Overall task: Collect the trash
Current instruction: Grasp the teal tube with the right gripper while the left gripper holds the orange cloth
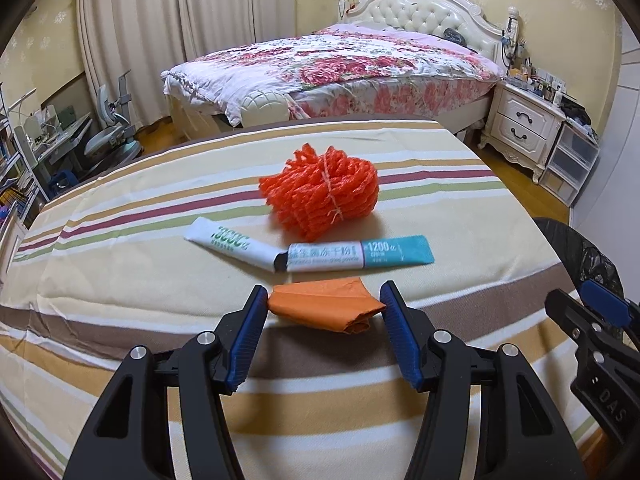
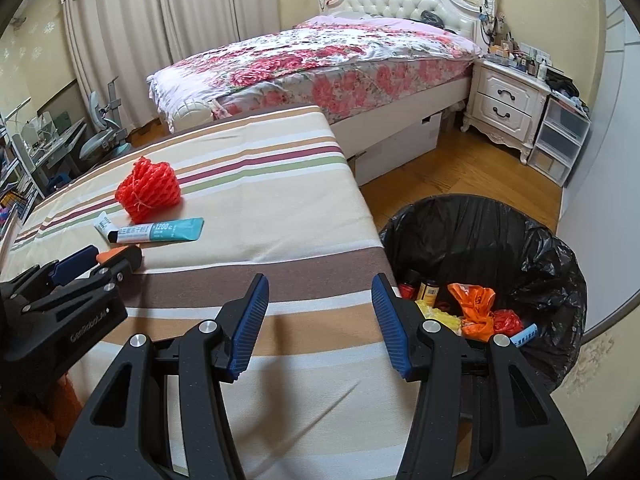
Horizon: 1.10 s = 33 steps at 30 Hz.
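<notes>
While your left gripper (image 1: 324, 300) brackets the orange wrapper (image 1: 326, 310) on the striped tabletop (image 1: 120, 264), fingers wide apart, your right gripper (image 2: 320, 296) hovers spread, holding nothing, beside the bin (image 2: 500, 236).

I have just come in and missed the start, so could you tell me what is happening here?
A person is clearing trash off a striped tablecloth with two handheld grippers. The left gripper is open around a folded orange paper, its pads at each end of it. The right gripper is open and holds nothing, near the black-lined bin, which already holds trash. Two sachets and an orange foam net remain.
</notes>
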Motion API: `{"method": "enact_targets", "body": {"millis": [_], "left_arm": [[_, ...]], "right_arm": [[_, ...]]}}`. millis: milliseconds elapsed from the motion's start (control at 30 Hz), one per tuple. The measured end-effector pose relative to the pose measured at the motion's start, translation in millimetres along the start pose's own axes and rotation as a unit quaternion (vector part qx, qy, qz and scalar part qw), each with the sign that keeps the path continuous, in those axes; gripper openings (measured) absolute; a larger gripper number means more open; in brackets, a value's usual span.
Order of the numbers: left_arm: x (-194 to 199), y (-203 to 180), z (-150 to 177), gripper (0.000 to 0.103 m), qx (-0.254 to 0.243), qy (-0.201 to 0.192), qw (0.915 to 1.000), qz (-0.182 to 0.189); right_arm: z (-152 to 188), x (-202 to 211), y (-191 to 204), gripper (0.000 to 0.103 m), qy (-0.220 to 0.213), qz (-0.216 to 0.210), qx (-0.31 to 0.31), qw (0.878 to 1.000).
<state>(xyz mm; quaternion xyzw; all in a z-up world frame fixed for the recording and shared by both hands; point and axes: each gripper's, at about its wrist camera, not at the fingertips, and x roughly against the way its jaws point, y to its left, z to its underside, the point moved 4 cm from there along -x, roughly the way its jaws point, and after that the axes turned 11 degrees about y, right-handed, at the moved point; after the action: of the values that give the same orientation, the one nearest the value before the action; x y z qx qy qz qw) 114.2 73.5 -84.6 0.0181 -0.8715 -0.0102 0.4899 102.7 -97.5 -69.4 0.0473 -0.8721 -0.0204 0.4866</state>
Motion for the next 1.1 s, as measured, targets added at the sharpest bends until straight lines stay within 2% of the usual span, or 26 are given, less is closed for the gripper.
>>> {"method": "enact_targets", "body": {"millis": [267, 667, 867, 1100], "left_arm": [[13, 29, 14, 0.057, 0.015, -0.005, 0.9999, -0.004], [15, 98, 19, 0.057, 0.063, -0.009, 0.9970, -0.044], [14, 121, 23, 0.057, 0.080, -0.009, 0.9950, -0.059], [11, 131, 29, 0.057, 0.091, -0.003, 0.9945, -0.052]], "right_arm": [[-8, -5, 23, 0.052, 0.002, -0.003, 0.026, 1.000], [-45, -29, 61, 0.052, 0.011, -0.006, 0.059, 0.998], [-63, -47, 68, 0.052, 0.021, -0.002, 0.054, 0.998], [-56, -55, 76, 0.053, 0.037, 0.008, 0.066, 0.997]]}}
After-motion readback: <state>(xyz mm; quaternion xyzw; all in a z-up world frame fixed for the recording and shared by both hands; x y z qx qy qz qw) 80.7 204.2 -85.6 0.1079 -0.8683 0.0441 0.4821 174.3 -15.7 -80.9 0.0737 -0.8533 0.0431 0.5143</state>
